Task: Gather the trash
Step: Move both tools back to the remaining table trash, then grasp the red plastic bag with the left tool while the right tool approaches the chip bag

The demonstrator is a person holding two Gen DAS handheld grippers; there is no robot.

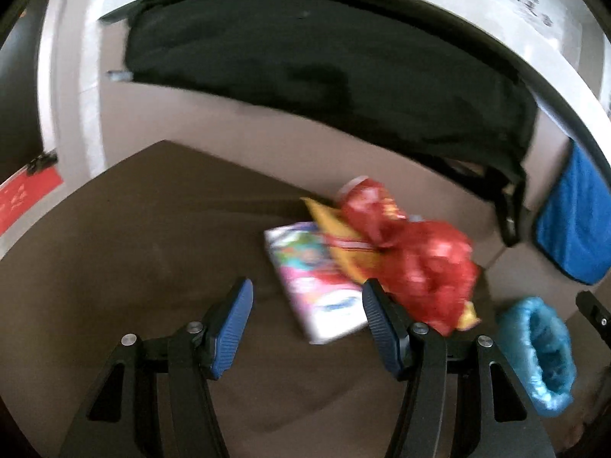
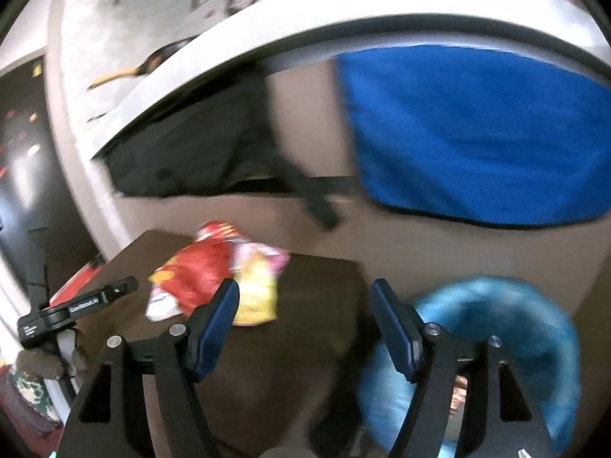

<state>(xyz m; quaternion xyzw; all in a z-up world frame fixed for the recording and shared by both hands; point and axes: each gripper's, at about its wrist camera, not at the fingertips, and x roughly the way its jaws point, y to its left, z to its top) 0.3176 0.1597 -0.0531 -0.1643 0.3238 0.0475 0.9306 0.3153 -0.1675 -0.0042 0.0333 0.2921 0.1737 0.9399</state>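
Left wrist view: the dark table [image 1: 133,229] carries my trash pile near its far edge, red wrapper [image 1: 424,263] over yellow packet [image 1: 343,240] over white pack [image 1: 317,297], with the blue bin bag [image 1: 542,351] just off the right side. My left gripper [image 1: 307,328] hangs open and empty over the white pack, so closing now could catch only a slippery corner and scatter the stack. My right gripper [image 2: 305,324] is also open with nothing between the fingers, beside the bag mouth [image 2: 492,339]; a fast swing could knock that floppy bag shut or over.
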